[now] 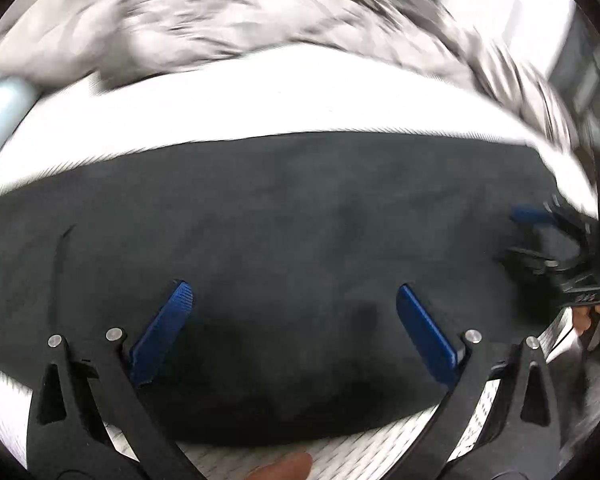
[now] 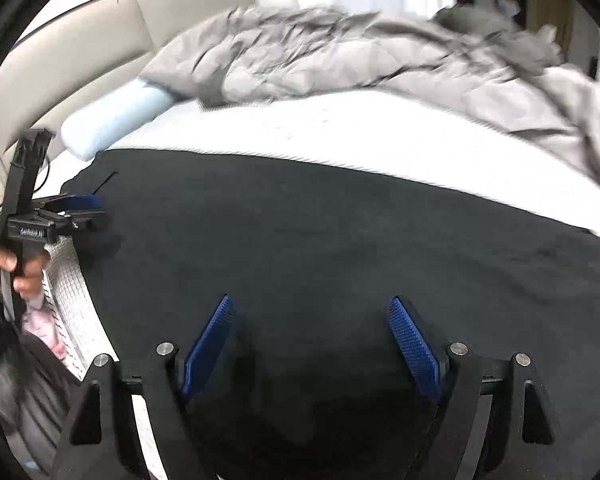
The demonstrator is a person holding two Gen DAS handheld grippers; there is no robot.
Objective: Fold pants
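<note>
The dark pants (image 1: 284, 248) lie spread flat across the white sheet of the bed (image 1: 260, 108), reaching nearly to its near edge. In the left wrist view the left hand-held gripper (image 1: 294, 300) hangs just over the fabric with its blue pads far apart and nothing between them. At that view's right edge the right hand-held gripper (image 1: 540, 236) appears blurred over the pants' end. The right wrist view shows its own blue pads (image 2: 414, 344) likewise spread wide above the cloth, empty. Only this view shows the pale blue pillow (image 2: 112, 120) by the beige headboard (image 2: 80, 40) and the whole rumpled grey duvet (image 2: 340, 52). It also shows the person's hand (image 2: 18, 272) gripping the left tool's handle.
</note>
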